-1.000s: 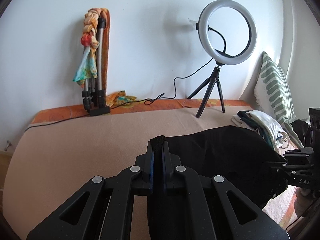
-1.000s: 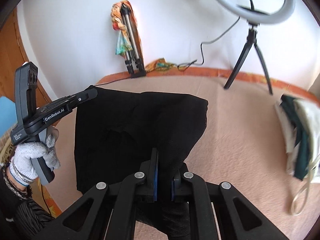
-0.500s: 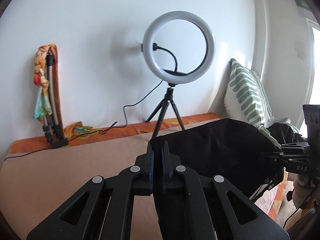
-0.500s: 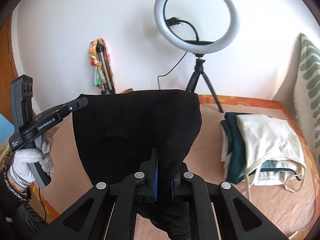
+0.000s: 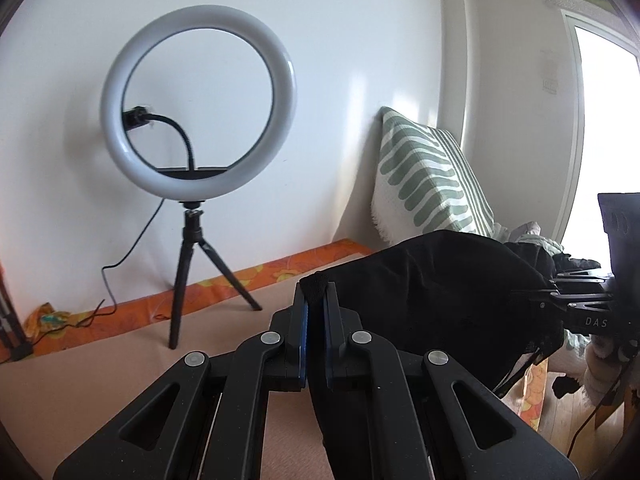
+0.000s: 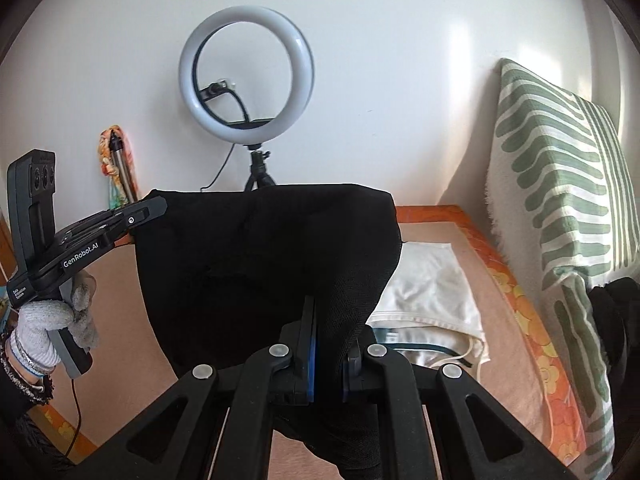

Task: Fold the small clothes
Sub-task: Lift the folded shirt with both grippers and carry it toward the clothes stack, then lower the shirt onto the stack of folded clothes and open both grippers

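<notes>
Black, thin knit fabric garment [image 6: 256, 264], folded, hangs slack in the air above the peach-coloured bed cover [image 6: 496, 332]. Left gripper [image 5: 315, 300] and right gripper [image 6: 328, 332] are each clamped on an upper corner. Folded white garment [image 6: 428, 292] lies beneath.

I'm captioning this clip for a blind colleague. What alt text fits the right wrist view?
A black garment hangs spread between two handheld grippers: the right gripper pinches one edge in the foreground, the left gripper, in a gloved hand, pinches the other. Behind it are folded clothes on a bed, a ring light and a striped pillow.
</notes>
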A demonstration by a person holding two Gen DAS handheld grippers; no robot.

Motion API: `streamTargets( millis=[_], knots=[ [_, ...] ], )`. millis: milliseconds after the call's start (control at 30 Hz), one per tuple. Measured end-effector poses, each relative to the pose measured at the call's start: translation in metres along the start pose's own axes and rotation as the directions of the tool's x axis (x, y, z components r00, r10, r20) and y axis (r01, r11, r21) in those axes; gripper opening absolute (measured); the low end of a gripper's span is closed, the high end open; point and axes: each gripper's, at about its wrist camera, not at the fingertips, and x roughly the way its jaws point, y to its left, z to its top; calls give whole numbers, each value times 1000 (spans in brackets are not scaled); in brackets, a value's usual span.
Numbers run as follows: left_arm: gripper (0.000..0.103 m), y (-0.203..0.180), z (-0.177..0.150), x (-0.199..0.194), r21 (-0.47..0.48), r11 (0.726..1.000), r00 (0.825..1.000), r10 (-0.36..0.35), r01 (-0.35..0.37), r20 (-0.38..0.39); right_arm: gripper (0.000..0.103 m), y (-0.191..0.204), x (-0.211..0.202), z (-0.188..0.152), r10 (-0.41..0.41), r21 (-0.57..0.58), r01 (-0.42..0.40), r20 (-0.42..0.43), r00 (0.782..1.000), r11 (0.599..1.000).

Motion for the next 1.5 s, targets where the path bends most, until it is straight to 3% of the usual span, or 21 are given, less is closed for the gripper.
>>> streamTargets(
  millis=[333, 500, 800, 833, 867, 900, 933, 1000, 1033, 1067, 1233, 1367, 1500],
  knots=[
    [5, -33, 20, 71, 53, 999, 1000, -10, 10, 5, 6, -76, 26, 22, -99, -10, 99, 14, 995, 995],
    [5, -31, 23, 106, 80, 996, 999, 29, -28, -13, 6, -102, 55, 33, -68, 4, 68, 17, 998, 998],
    [5, -6, 10, 168, 108, 987, 987, 131, -121, -97, 8, -141, 134, 33, 29, 89, -23, -71, 997, 996],
    [8, -3, 7, 176, 116, 984, 982, 151, -137, -118, 14, -144, 139, 32, 33, 98, -24, -85, 996, 995],
    [10, -2, 5, 180, 126, 980, 978, 171, -156, -123, 31, -146, 145, 31, 13, 106, -2, -99, 995, 994],
    [12, -1, 4, 183, 133, 978, 975, 179, -162, -133, 39, -147, 148, 31, -14, 111, 25, -104, 994, 993],
    [16, 0, 4, 186, 134, 977, 971, 188, -168, -149, 43, -149, 149, 30, -32, 119, 44, -106, 994, 992],
    [34, 3, 4, 183, 107, 981, 970, 181, -165, -161, 44, -152, 149, 28, -29, 128, 43, -110, 993, 991],
    [49, 3, 5, 179, 91, 984, 973, 166, -153, -159, 49, -153, 148, 27, -33, 131, 47, -109, 993, 990],
    [54, 2, 6, 176, 86, 986, 975, 158, -146, -157, 50, -153, 147, 26, -43, 130, 57, -106, 993, 990],
    [59, -6, 3, 167, 96, 989, 977, 129, -114, -171, 55, -151, 141, 25, -71, 128, 84, -104, 992, 988],
    [71, -9, 2, 157, 82, 991, 978, 117, -104, -170, 70, -139, 130, 27, -100, 112, 109, -83, 992, 988],
    [73, -13, 1, 145, 83, 993, 978, 100, -86, -181, 77, -129, 122, 28, -118, 105, 126, -76, 990, 987]
  ],
)
